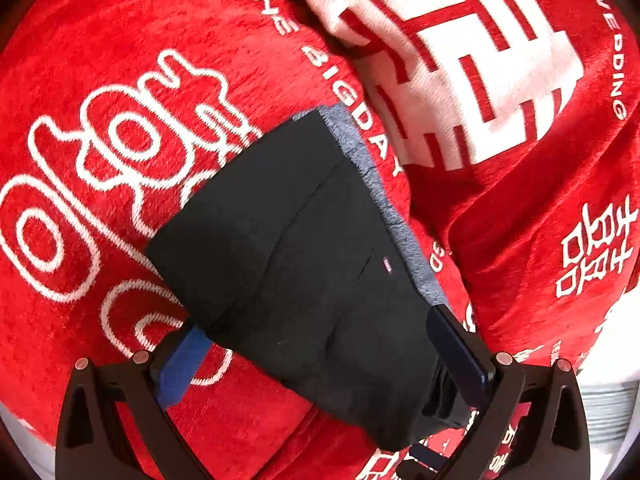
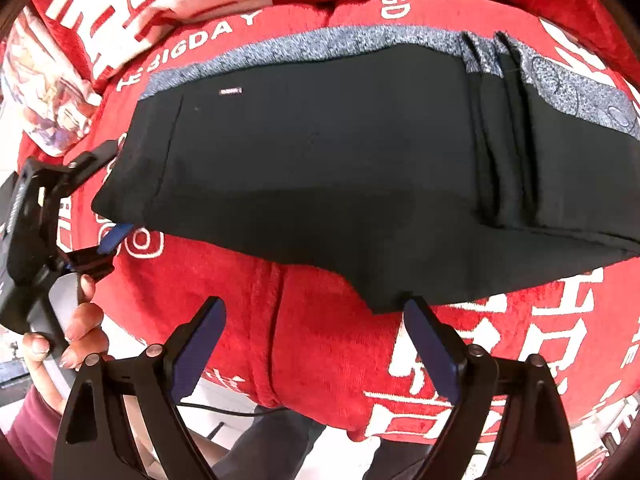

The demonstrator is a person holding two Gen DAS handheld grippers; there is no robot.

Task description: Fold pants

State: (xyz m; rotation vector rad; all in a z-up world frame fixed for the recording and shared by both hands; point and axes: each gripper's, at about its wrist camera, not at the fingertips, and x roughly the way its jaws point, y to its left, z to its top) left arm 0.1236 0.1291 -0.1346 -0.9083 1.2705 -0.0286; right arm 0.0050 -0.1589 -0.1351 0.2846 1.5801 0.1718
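The black pants (image 2: 320, 168) lie folded on a red blanket (image 2: 320, 352) with white letters, and a grey lining shows along the far edge. The left gripper (image 1: 316, 356) stands wide open around 1 end of the pants: its 2 blue pads are on both sides of the cloth, not pressing it. The right gripper (image 2: 316, 344) is also open, above the blanket, with 1 pad just beside the near hem of the pants.

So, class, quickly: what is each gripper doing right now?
Left gripper: open, fingers straddling the end of the black pants, not clamped.
Right gripper: open, holding nothing.
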